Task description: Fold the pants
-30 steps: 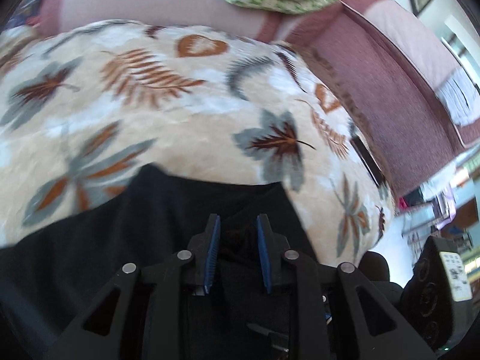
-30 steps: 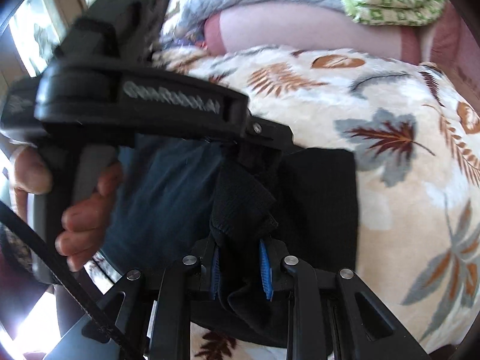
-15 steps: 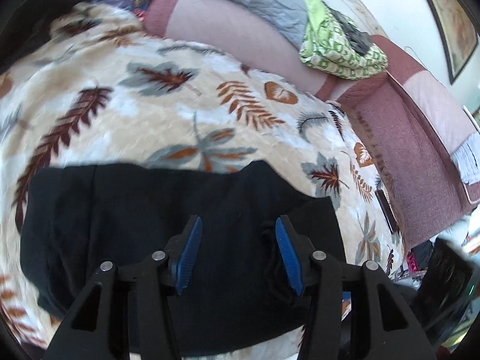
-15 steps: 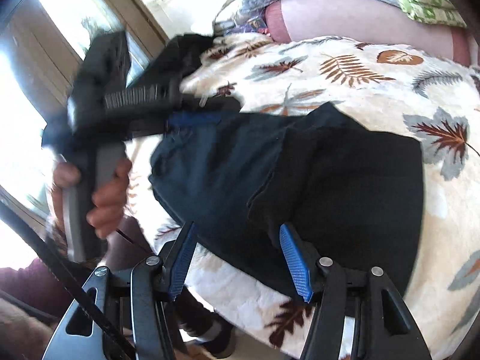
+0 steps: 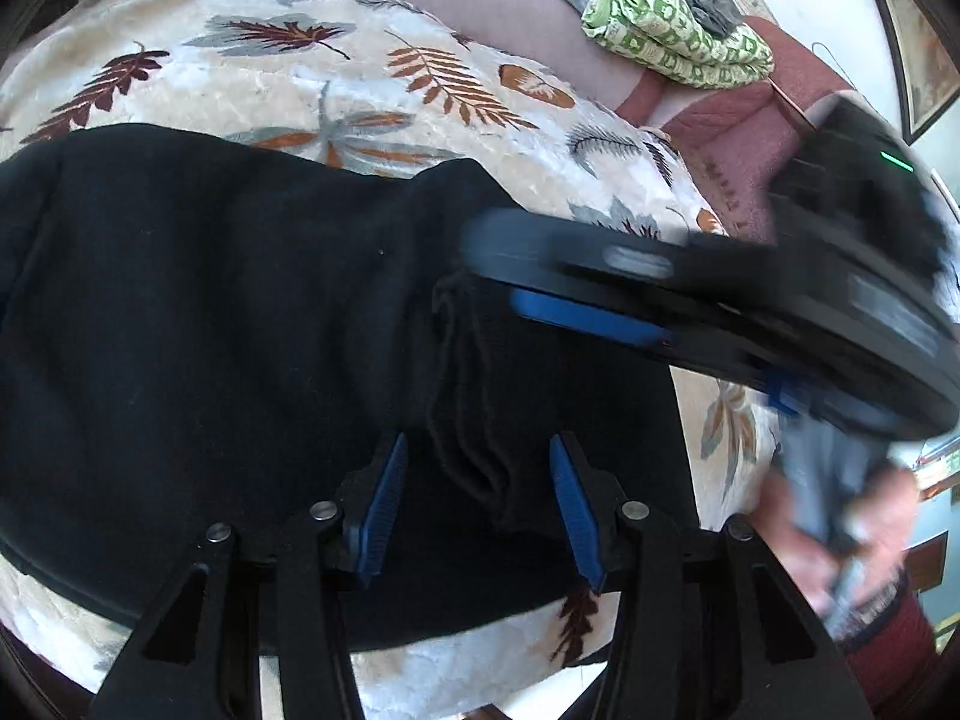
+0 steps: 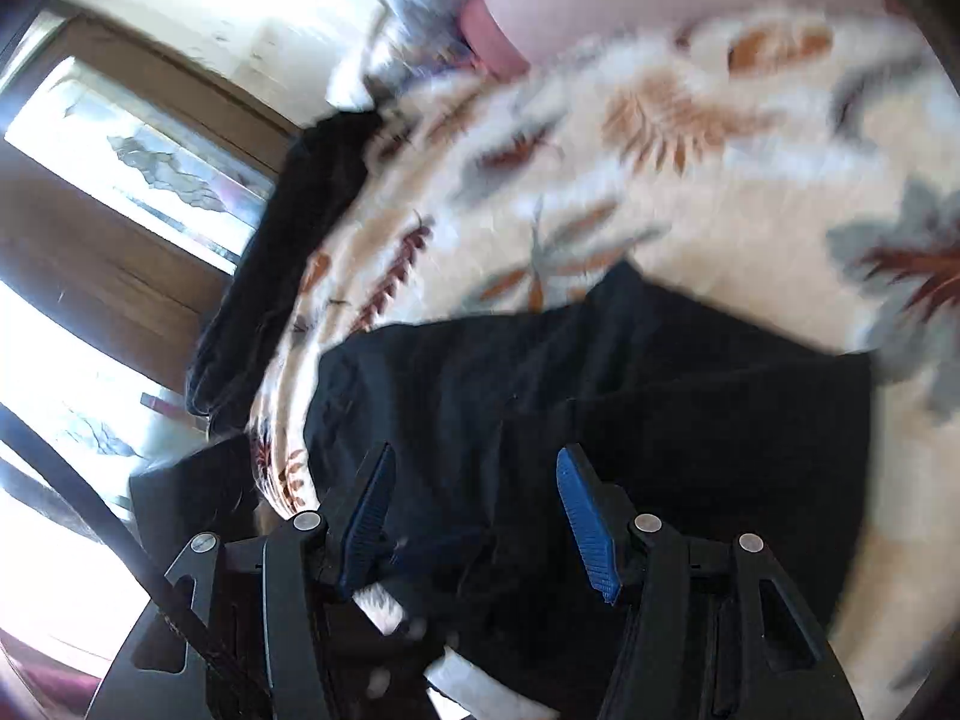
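The pants (image 5: 228, 324) lie folded into a dark, roughly rectangular bundle on a cream blanket (image 5: 336, 78) printed with rust, brown and grey leaves, near its front edge. A ribbed cuff or waistband (image 5: 474, 420) sits bunched in soft ridges on top of the bundle, toward its right side.

The left gripper (image 5: 477, 498) hangs just above the near part of the pants with its blue-padded jaws spread apart; the ribbed bunch shows between them but neither pad presses on it. The right gripper (image 5: 600, 300) crosses the left wrist view as a blurred black bar with a blue pad, above the right part of the bundle, held by the right hand (image 5: 840, 516) at the lower right. In its own view the right gripper (image 6: 480, 510) also has its jaws wide apart over the black cloth, clamping nothing; whether the tips touch the fabric cannot be told through the blur.

Beyond the blanket lies a pink bolster (image 5: 480, 6), with a green and white patterned cloth (image 5: 672, 30) on it. Another dark garment (image 6: 282, 246) hangs over the blanket's far left edge near a bright window (image 6: 120, 150)
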A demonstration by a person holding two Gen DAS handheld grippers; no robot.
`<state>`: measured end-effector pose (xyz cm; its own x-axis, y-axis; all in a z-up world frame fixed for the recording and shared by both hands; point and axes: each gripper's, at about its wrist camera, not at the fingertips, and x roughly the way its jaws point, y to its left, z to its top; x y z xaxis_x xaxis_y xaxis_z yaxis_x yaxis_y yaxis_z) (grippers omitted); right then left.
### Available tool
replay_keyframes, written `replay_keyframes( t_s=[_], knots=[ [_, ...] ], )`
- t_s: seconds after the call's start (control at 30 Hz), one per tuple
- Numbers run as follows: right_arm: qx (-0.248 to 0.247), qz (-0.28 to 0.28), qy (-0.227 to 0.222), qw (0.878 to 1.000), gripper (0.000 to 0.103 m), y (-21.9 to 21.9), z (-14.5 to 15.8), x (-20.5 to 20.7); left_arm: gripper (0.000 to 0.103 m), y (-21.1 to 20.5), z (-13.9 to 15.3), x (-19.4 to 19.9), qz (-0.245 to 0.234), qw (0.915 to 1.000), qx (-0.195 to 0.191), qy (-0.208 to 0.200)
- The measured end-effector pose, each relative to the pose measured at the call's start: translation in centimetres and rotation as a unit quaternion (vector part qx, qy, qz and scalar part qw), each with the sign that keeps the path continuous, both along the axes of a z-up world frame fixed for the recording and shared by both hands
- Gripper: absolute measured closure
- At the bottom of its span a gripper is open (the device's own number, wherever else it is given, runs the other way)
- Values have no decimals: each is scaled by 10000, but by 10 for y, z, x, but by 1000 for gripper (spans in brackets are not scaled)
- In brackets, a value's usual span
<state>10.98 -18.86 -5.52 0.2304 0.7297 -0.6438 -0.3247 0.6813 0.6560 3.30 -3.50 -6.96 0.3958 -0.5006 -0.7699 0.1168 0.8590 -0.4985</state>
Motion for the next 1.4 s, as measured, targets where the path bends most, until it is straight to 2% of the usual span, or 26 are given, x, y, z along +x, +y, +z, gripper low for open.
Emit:
replay_keyframes(
  t_s=[0.07,0.17,0.23,0.3,0.33,0.4,0.5,0.63,0.73,0.83,0.9,0.97,1.0,1.03,1.07,1.1,1.17,1.23,1.27,1.33,1.4],
  knots=[
    [6,-59,240,9997,43,8,-17,17,55,4,-2,-3,12,10000,-82,35],
    [158,-262,355,9989,43,10,-24,34,55,10,-4,-6,39,9997,-256,41],
    [-22,-432,365,9984,43,13,-27,45,55,11,-3,-8,10,9997,-233,23],
    [-551,-582,353,9962,42,18,-33,53,55,10,-1,-11,-35,9998,-185,10],
    [-551,-551,342,9964,42,18,-34,54,55,12,1,-14,-67,9998,-193,-2],
    [-508,-665,204,9963,42,10,-24,48,55,26,8,-20,12,9995,-316,-78],
    [-515,-727,-116,9960,42,-3,-2,33,52,57,19,-29,370,9980,-473,-203],
    [-1072,-520,-511,9916,42,-2,21,0,49,96,22,-38,943,9942,-490,-181],
    [-1415,-262,-630,9876,42,11,22,-29,49,106,16,-42,1143,9923,-458,-108],
    [-1663,-128,-703,9835,42,33,11,-48,49,106,11,-45,1127,9922,-532,-4],
    [-2122,-82,-855,9734,43,46,1,-52,49,101,12,-50,1056,9932,-479,-42],
    [-2409,-195,-891,9662,80,46,-5,-48,49,99,15,-48,999,9940,-426,-110],
    [-2343,-299,-807,9684,84,40,-6,-44,49,97,16,-51,941,9946,-405,-155],
    [-1978,-426,-613,9774,93,28,-5,-39,49,93,16,-46,902,9950,-389,-178],
    [-1600,-560,-415,9847,96,14,-5,-35,49,90,17,-44,873,9953,-371,-192],
    [-1438,-711,-299,9866,96,3,-5,-31,49,88,17,-45,850,9956,-346,-200],
    [-1607,-988,-302,9816,100,-13,-4,-27,49,85,16,-42,833,9958,-341,-186],
    [-1876,-1148,-286,9751,99,-21,-5,-25,49,85,15,-40,833,9958,-359,-157],
    [-1874,-1156,-283,9750,96,-23,-4,-27,49,85,15,-41,846,9956,-360,-154],
    [-1667,-1034,-350,9800,96,-21,2,-33,49,87,15,-40,902,9951,-365,-149],
    [-1610,-869,-609,9812,96,-11,12,-42,49,90,17,-40,945,9947,-374,-160]
  ],
)
